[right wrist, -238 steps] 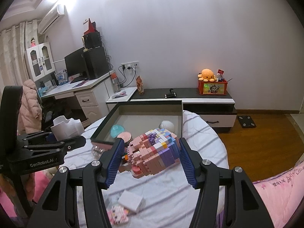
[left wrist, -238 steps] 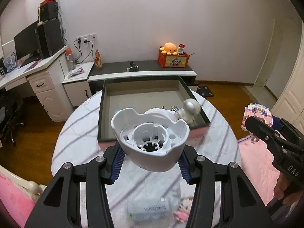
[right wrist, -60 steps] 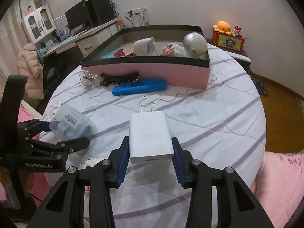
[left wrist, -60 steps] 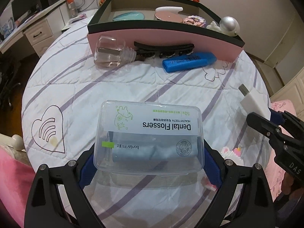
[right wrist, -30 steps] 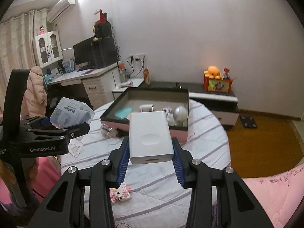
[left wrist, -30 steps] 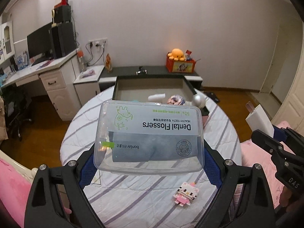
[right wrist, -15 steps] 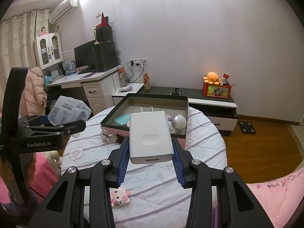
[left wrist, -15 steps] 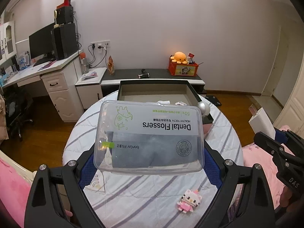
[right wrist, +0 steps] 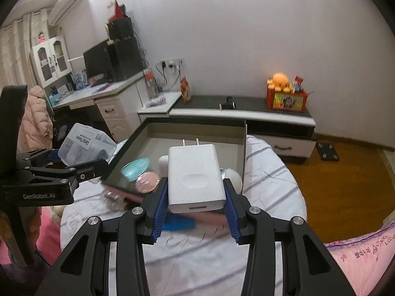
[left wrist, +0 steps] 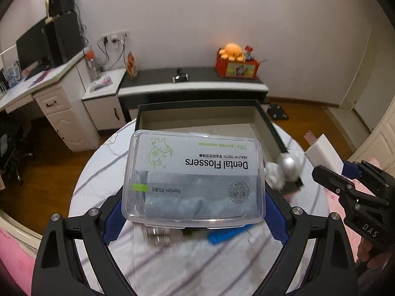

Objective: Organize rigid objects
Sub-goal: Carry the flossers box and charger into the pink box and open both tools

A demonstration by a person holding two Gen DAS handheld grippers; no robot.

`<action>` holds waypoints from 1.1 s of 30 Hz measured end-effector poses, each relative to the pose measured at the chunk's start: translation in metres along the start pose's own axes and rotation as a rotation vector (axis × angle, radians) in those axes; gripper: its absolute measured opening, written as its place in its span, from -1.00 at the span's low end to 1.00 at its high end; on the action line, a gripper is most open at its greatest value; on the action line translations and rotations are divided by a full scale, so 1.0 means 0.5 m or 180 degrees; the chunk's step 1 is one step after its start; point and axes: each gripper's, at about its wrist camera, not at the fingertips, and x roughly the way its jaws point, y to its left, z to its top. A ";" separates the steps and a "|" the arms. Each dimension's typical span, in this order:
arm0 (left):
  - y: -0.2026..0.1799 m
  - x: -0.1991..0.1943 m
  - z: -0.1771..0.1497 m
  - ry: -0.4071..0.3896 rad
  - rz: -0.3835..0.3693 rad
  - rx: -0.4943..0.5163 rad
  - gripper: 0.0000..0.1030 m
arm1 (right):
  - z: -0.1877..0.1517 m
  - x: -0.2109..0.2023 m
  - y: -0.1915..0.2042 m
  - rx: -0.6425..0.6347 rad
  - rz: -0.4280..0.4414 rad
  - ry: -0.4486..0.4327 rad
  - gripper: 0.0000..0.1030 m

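Pink-fronted tray (right wrist: 243,143) already holds a teal disc (right wrist: 135,169) and a silver ball (left wrist: 287,164), while the left tongs (left wrist: 195,212), spread wide, clamp the dental flosser box (left wrist: 195,176) and the right tongs (right wrist: 195,212) pinch the white charger (right wrist: 195,175) above it, with a blue item (left wrist: 229,233) left before it.

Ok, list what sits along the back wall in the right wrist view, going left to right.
White glass-door cabinet → black monitor → orange-capped bottle → wall sockets → small black object on the low cabinet → orange octopus plush atop the red box.
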 end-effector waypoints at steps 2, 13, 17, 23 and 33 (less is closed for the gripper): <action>0.006 0.043 0.037 0.0184 -0.0008 -0.0020 0.82 | 0.028 0.046 -0.015 0.0046 0.0064 0.0179 -0.16; 0.052 0.219 0.136 0.0881 0.0069 -0.0197 0.83 | 0.114 0.230 -0.088 0.0189 0.0121 0.0936 -0.16; 0.063 0.252 0.143 0.0973 0.0072 -0.0226 0.83 | 0.125 0.261 -0.095 0.0201 0.0134 0.1029 -0.16; 0.068 0.282 0.138 0.1123 0.0130 -0.0153 0.84 | 0.140 0.286 -0.100 0.0267 0.0074 0.1035 -0.15; 0.071 0.297 0.128 0.1283 0.0119 -0.0193 0.85 | 0.141 0.300 -0.117 0.0430 0.0105 0.1144 -0.01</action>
